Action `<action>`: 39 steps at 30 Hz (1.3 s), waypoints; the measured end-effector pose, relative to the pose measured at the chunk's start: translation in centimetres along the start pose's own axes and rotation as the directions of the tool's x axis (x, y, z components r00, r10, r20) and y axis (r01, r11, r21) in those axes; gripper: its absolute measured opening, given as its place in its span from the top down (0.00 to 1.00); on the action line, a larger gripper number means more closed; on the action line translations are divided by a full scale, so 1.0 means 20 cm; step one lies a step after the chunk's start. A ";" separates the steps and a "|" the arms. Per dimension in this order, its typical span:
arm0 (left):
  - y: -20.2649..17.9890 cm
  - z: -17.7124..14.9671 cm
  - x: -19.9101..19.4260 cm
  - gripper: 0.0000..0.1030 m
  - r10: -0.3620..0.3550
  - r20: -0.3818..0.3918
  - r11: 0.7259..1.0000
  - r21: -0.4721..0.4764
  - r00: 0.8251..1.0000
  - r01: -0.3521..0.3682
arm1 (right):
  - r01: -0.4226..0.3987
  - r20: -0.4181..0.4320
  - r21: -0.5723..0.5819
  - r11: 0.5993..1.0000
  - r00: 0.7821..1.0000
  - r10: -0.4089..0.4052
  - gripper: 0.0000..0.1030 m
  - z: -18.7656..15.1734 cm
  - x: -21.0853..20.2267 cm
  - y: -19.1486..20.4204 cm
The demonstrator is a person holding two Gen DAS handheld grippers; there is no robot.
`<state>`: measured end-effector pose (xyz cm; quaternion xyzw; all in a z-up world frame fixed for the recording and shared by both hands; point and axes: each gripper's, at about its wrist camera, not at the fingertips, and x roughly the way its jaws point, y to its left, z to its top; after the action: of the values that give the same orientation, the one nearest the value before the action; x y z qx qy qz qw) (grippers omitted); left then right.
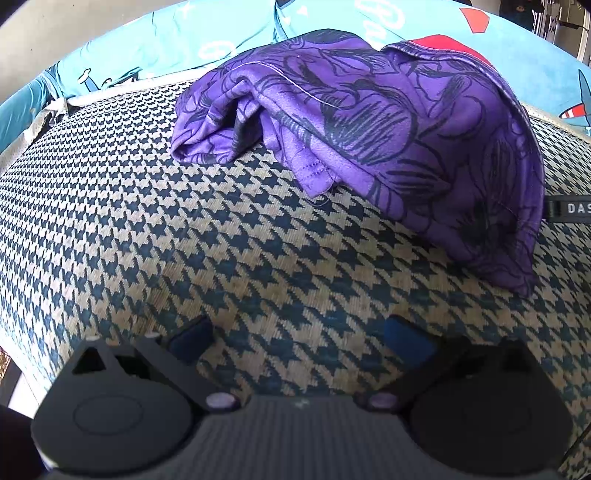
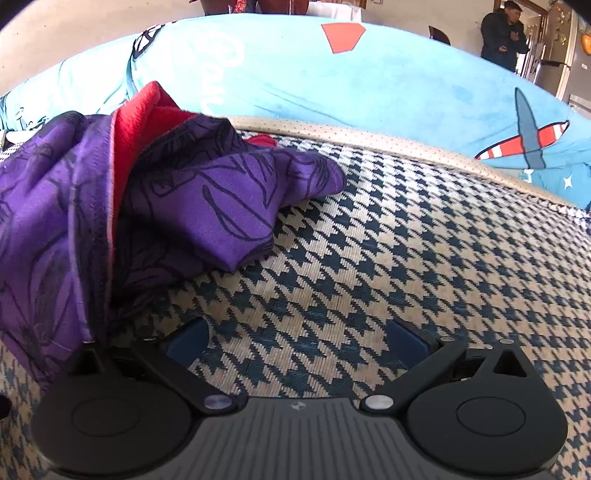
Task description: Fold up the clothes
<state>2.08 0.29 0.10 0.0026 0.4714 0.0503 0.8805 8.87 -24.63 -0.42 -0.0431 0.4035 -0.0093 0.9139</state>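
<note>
A purple garment (image 1: 369, 122) with black line drawings lies crumpled on a houndstooth surface (image 1: 184, 240), in the upper middle and right of the left wrist view. My left gripper (image 1: 299, 341) is open just in front of it, with only the houndstooth cloth between its blue pads. In the right wrist view the same purple garment (image 2: 166, 206) fills the left side, with red cloth (image 2: 136, 125) showing in its folds. My right gripper (image 2: 297, 338) is open too; its left finger sits right at the garment's edge and nothing lies between the pads.
A light blue printed blanket (image 2: 369, 92) with a red-striped plane design lies beyond the houndstooth surface (image 2: 406, 258). A black label (image 1: 570, 210) shows at the right edge. A person (image 2: 504, 35) in dark clothes stands far back at the right.
</note>
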 end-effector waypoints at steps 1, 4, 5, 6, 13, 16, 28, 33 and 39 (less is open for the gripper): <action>0.00 0.00 0.00 0.00 0.000 -0.003 1.000 -0.001 1.000 0.000 | -0.002 0.006 0.002 1.000 1.000 0.002 0.00 0.01 -0.02 0.00; 0.01 0.02 0.01 0.00 -0.002 -0.020 1.000 -0.008 1.000 0.002 | -0.021 0.045 -0.013 1.000 0.999 0.021 0.00 0.02 -0.12 0.01; 0.01 0.03 0.01 0.00 -0.001 -0.027 1.000 -0.010 1.000 0.000 | -0.025 0.053 -0.008 1.000 0.998 0.026 0.00 0.02 -0.15 0.01; 0.00 0.03 0.01 0.00 0.001 -0.035 1.000 -0.011 0.999 -0.001 | -0.030 0.061 -0.002 1.000 0.998 0.030 0.00 0.03 -0.19 0.01; -0.01 0.07 0.03 0.00 0.000 -0.078 1.000 -0.028 0.997 -0.002 | -0.061 0.067 0.084 0.995 0.996 0.056 0.00 -0.03 -0.39 0.11; 0.00 0.06 0.02 0.00 -0.001 -0.088 1.000 -0.030 0.996 -0.001 | -0.064 0.077 0.077 0.995 0.995 0.058 0.00 -0.09 -0.42 0.15; 0.01 -0.06 -0.08 0.00 -0.039 -0.055 0.999 -0.026 0.998 0.038 | -0.134 0.054 0.124 0.983 0.990 0.128 0.00 -0.29 -0.53 0.22; 0.00 -0.09 -0.13 0.00 -0.050 -0.059 0.998 -0.030 0.997 0.049 | -0.144 0.045 0.137 0.980 0.989 0.139 0.00 -0.33 -0.55 0.23; -0.01 -0.11 -0.21 0.00 -0.024 -0.022 0.999 -0.023 0.999 0.024 | -0.135 0.044 0.122 0.983 0.990 0.130 0.00 -0.34 -0.56 0.26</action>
<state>-2.08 -0.48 2.39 -0.0135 0.4807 0.0450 0.8756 -3.81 -19.33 2.74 0.0408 0.3877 0.0272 0.9205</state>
